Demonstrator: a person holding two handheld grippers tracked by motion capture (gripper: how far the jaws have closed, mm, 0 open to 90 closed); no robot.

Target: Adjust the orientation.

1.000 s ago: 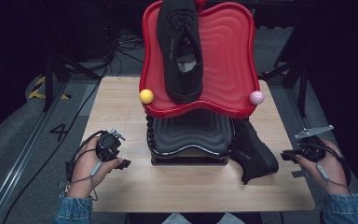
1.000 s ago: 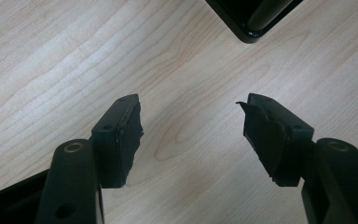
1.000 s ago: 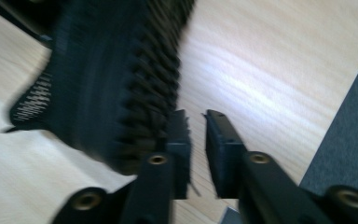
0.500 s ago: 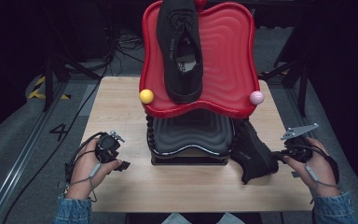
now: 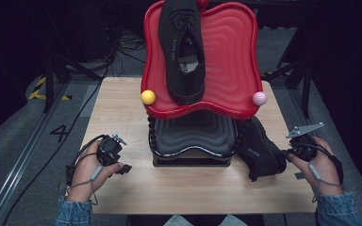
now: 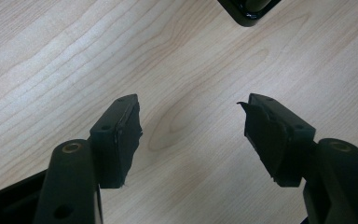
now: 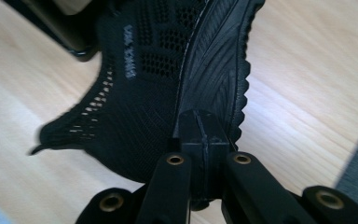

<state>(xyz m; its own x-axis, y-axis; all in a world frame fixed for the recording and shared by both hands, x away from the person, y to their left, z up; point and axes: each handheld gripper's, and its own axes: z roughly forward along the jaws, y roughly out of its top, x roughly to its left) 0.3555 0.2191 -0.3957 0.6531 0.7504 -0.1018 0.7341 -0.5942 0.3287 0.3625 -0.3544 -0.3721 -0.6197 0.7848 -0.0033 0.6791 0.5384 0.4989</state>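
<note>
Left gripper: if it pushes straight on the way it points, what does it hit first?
Probably the black rack base. The left gripper, jaws open with nothing between them, points over bare table toward that corner; depth is unclear.

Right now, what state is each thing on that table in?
Right gripper: fingers shut on the heel of the second shoe.
Left gripper: fingers open, nothing between them.
Second shoe: on its side beside the rack.
First shoe: lying on the red tray.
</note>
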